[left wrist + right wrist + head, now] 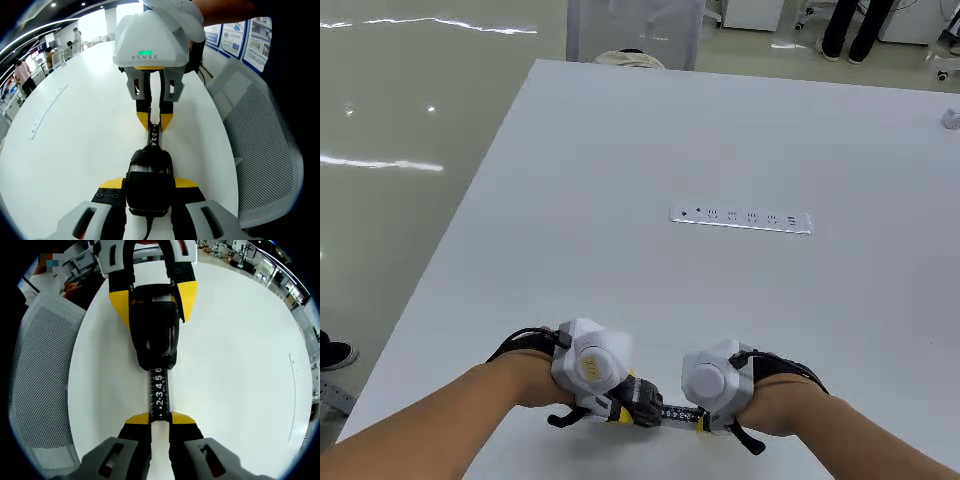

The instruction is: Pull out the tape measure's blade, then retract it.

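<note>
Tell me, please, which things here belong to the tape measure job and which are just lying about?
Job: case, held by the left gripper; blade, pinched by the right gripper.
Lying about: power strip on the table; chair beside it.
</note>
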`<state>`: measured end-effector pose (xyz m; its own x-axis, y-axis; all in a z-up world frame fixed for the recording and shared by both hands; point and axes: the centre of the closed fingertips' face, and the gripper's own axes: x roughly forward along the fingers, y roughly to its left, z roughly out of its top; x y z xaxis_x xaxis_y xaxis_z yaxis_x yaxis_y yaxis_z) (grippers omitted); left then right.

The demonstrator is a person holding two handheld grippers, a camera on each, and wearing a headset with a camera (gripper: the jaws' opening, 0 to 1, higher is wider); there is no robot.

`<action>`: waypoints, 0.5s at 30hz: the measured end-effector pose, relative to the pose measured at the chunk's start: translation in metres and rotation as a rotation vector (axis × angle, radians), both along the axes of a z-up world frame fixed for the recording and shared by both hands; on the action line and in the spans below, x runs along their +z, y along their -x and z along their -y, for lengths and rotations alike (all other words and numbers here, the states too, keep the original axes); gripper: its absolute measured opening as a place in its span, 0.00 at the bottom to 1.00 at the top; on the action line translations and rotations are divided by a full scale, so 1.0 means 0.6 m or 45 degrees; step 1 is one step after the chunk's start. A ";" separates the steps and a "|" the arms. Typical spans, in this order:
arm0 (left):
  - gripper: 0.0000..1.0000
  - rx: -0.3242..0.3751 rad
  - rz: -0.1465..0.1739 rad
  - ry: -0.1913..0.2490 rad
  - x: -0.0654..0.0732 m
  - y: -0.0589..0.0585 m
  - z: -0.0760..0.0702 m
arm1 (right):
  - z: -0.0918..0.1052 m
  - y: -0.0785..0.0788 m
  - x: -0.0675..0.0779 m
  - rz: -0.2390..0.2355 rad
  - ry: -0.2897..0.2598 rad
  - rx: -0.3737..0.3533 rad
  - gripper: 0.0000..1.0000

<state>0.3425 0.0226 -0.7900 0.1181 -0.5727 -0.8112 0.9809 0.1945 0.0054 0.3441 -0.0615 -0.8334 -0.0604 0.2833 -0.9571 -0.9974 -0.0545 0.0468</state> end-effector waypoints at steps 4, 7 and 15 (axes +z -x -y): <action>0.30 -0.004 0.001 0.000 0.000 0.001 0.000 | 0.004 0.000 0.000 -0.001 0.004 -0.007 0.11; 0.30 -0.006 0.003 0.000 0.000 0.001 0.001 | 0.008 0.000 0.000 -0.003 0.013 -0.010 0.11; 0.30 -0.003 0.003 -0.001 0.000 0.001 0.002 | 0.018 -0.003 0.000 -0.002 0.026 -0.016 0.11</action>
<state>0.3418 0.0213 -0.7901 0.1190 -0.5725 -0.8112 0.9813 0.1924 0.0081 0.3457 -0.0725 -0.8334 -0.0584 0.2648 -0.9625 -0.9979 -0.0413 0.0492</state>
